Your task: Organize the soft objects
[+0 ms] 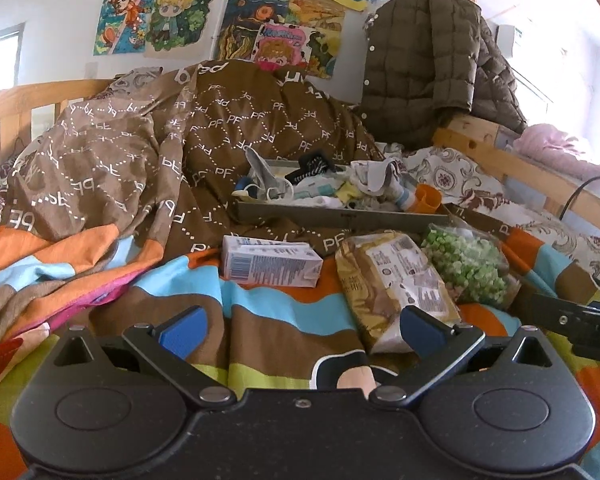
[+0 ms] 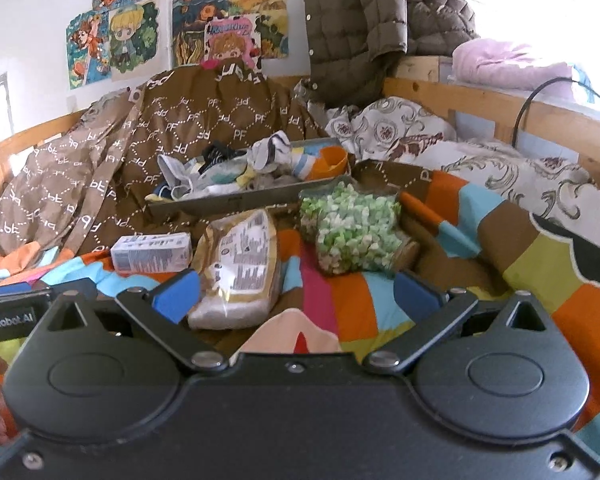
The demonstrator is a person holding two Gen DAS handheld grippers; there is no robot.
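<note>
Your left hand-held gripper hangs low over a bed, its blue-padded fingers spread wide apart with nothing between them. Your right hand-held gripper sits just to its right, also with fingers wide apart and empty.

Under both lies a patchwork bedspread in orange, blue, brown and green blocks. Just ahead of your left gripper, slightly left of centre, a small white carton lies on its side. To the right of it, close to your left gripper's right finger, lies a tan food packet with a printed label. Further right, touching that packet, sits a clear bag of green and white pieces.

From your right gripper, the tan packet lies just ahead of the left finger, the carton further left, and the green bag ahead, a little right of centre.

Beyond these three, a shallow grey tray rests on the bedding, heaped with socks and other small fabric items, with an orange cup at its right end. Behind the tray a brown duvet printed with white letters is piled high. A quilted olive jacket hangs over the wooden bed frame at the far right, and cartoon drawings cover the wall behind.
</note>
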